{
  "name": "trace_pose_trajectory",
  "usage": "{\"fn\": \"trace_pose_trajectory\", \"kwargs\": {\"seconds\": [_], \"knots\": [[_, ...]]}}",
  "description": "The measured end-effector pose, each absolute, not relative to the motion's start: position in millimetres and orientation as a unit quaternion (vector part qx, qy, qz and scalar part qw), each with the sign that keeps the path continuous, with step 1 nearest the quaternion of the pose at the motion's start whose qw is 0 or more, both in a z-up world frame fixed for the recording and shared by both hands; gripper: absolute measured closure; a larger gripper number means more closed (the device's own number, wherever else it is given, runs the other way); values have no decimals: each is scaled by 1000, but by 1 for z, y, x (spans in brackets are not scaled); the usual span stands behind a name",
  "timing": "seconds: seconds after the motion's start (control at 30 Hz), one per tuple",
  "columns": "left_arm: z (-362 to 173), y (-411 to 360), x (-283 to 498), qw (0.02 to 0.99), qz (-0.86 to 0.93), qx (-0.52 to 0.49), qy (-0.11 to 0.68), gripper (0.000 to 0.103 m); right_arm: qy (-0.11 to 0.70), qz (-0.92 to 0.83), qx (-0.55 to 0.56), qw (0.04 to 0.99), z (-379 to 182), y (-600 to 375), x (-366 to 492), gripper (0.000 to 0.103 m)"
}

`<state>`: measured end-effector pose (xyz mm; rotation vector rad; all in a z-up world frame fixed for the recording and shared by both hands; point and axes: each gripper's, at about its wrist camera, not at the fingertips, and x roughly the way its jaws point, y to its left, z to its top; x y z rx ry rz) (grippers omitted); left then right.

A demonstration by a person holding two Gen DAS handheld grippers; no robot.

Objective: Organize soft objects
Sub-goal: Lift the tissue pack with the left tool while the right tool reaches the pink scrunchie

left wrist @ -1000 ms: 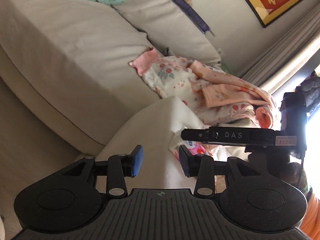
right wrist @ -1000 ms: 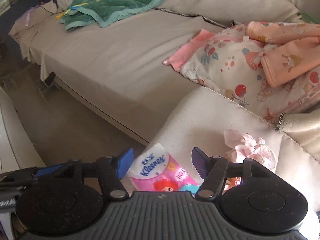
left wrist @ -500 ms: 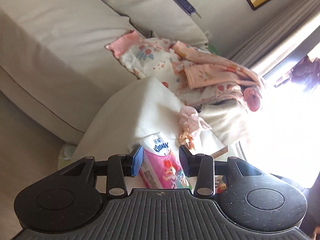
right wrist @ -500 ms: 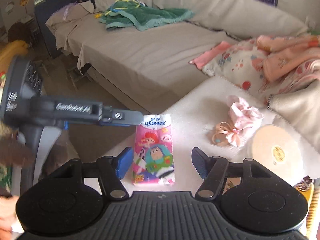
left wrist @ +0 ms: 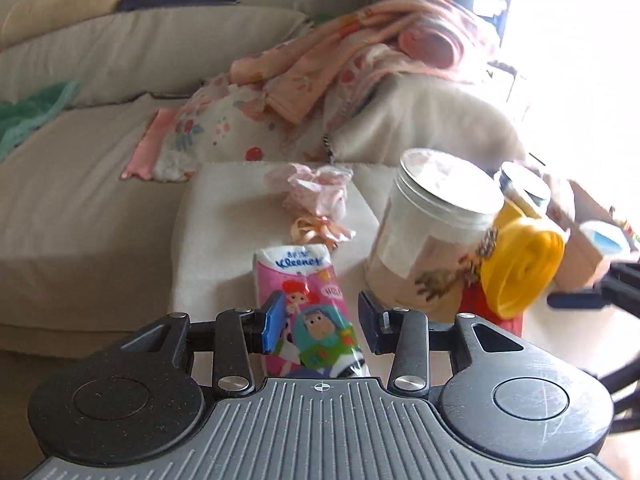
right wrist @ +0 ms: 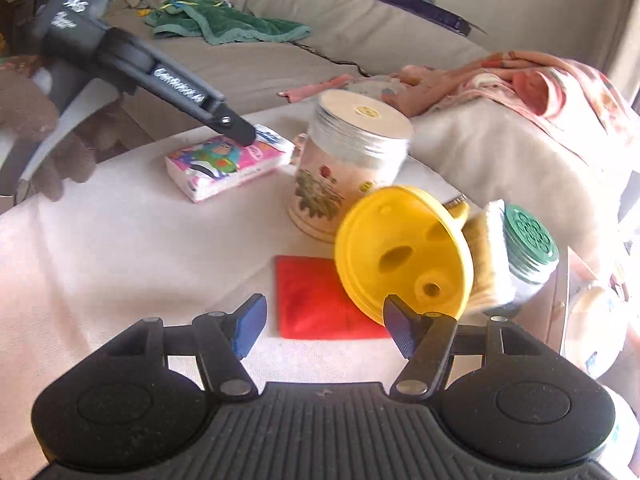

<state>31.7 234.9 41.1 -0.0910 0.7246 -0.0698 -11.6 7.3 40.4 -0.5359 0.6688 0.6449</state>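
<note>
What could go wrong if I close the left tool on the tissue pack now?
The left tool is open astride the tissue pack; the soft pack may crumple or slip. The lidded jar stands close beside its right finger and could get knocked. The yellow funnel leans tilted and may roll.

The tissue pack (left wrist: 306,304) has a glossy printed plastic wrap. A matt white cloth covers the tabletop (right wrist: 120,240). The jar (right wrist: 352,160) carries a ribbed, shiny metal-looking lid, the yellow disc (right wrist: 400,252) is smooth plastic, and the red cloth (right wrist: 312,300) looks soft and fuzzy.
</note>
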Motion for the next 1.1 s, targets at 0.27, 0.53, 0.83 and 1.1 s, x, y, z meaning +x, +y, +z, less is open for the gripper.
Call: {"fn": "trace_pose_trajectory", "kwargs": {"seconds": [0.27, 0.53, 0.83, 1.1], "knots": [[33, 210, 43, 920, -46, -18, 388, 27, 347, 283, -155, 880, 18, -28, 4, 30], [38, 214, 42, 930, 24, 5, 367, 29, 356, 288, -107, 883, 8, -45, 7, 13], [17, 234, 56, 924, 34, -68, 375, 29, 369, 299, -113, 873, 6, -43, 10, 0], [8, 226, 47, 938, 25, -34, 343, 30, 427, 310, -147, 837, 18, -24, 23, 1]]}}
